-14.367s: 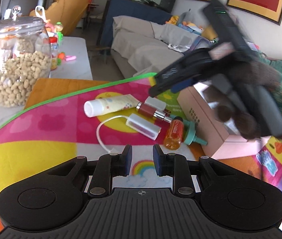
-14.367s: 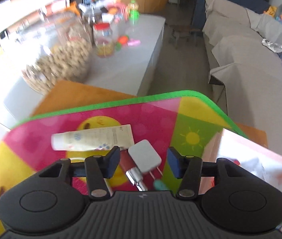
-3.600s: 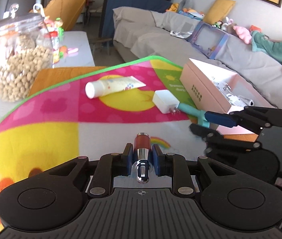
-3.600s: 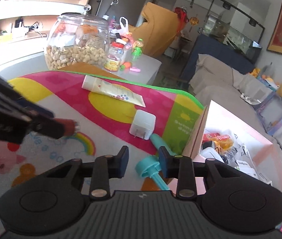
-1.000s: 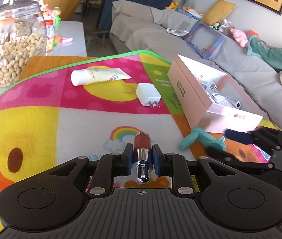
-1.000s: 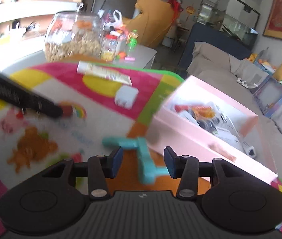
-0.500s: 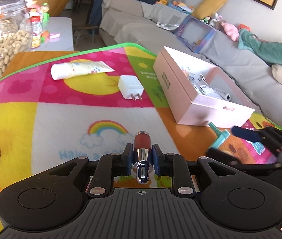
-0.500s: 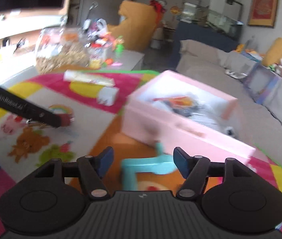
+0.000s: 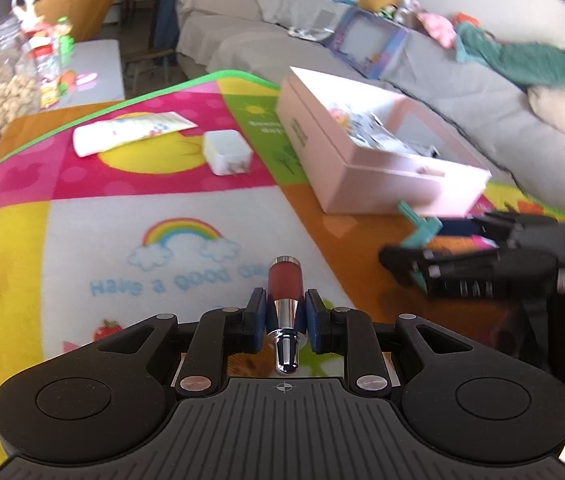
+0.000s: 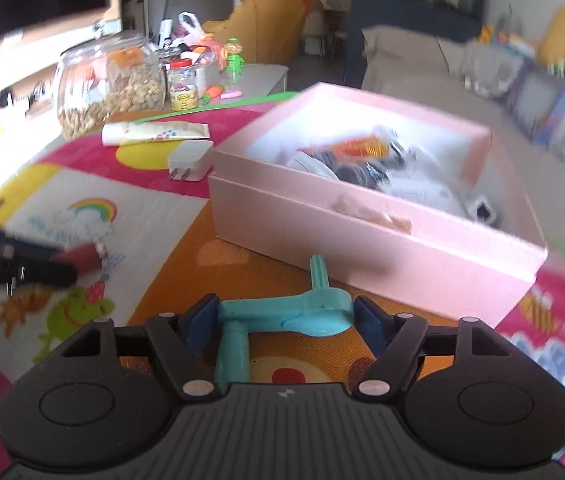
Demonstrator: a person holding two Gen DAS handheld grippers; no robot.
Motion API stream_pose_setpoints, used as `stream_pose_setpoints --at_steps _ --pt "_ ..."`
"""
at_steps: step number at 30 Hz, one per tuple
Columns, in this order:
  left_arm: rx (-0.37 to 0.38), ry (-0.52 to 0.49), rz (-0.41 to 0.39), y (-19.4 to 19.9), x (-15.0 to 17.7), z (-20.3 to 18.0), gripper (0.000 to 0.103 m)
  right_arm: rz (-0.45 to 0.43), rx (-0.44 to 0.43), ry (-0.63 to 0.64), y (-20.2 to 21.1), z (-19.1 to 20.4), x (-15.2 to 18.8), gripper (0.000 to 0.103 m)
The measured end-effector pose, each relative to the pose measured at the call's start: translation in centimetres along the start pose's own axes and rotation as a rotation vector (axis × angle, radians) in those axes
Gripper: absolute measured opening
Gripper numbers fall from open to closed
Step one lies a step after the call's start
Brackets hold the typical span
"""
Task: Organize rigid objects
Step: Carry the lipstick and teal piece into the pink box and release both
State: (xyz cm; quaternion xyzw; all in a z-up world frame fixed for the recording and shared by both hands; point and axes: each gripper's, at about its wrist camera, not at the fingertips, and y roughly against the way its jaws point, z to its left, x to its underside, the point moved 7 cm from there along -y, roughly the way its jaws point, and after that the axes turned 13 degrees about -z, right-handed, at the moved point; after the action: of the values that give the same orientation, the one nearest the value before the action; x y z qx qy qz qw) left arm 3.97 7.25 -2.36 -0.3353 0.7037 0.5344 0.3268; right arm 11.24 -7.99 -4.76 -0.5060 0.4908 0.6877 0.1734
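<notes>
My left gripper has its jaws pinched almost shut on the lipstick, chrome base toward me and dark red tube pointing out over the play mat that covers the table. My right gripper has the teal plastic tool lying crosswise between its jaws, and those jaws are opening; the left pad looks against one end of the tool, the right pad has a small gap to the other end, so I judge the grip to be letting go.

The pink box, where sorted things already lie, sits just beyond the right gripper, its near wall between the tool and the inside. The white charger and the cream tube remain on the mat, near the box's far corner.

The risk I see: the tool is in front of the box wall, not over the opening. If the jaws finish spreading here, it lands on the mat beside the box. Its stem could also snag on a pad and swing as it drops.

With the 2 grippers close together, carrying the lipstick to the box could knock the right one. The lipstick is smooth and round, so a bump could make it slip.
</notes>
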Motion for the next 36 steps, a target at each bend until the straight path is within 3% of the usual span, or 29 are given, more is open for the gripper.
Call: stream_pose_setpoints --at_steps 6,10,16,20,23,26,30,36 --pt "0.051 -0.089 0.011 1.1 0.7 -3.0 0.024 -0.033 -0.022 -0.021 2.8 -0.5 -0.1 0.070" --pt "0.129 -0.101 -0.025 2.6 -0.8 -5.3 0.024 -0.119 -0.051 -0.026 7.6 -1.1 -1.8 0.070" --pt "0.182 -0.193 -0.193 4.0 -8.2 -9.2 0.024 -0.383 0.040 -0.006 14.4 -3.2 -8.4 0.070" --pt "0.199 -0.172 -0.272 2.3 -14.8 -10.7 0.024 -0.473 0.119 -0.037 14.7 -5.5 -12.4 0.070" --pt "0.236 -0.121 -0.250 -0.8 -18.7 -11.1 0.024 -0.477 0.126 -0.076 13.2 -7.1 -13.8 0.070" --pt "0.197 -0.095 -0.227 -4.0 -20.9 -11.1 0.024 -0.449 0.143 -0.101 11.0 -8.2 -14.2 0.070" --pt "0.141 -0.089 -0.187 -7.8 -21.0 -10.6 0.025 -0.382 0.113 -0.187 7.6 -9.9 -13.6 0.071" --pt "0.124 -0.084 -0.169 -8.8 -18.7 -8.2 0.025 -0.293 0.102 -0.326 4.2 -12.1 -11.7 0.071"
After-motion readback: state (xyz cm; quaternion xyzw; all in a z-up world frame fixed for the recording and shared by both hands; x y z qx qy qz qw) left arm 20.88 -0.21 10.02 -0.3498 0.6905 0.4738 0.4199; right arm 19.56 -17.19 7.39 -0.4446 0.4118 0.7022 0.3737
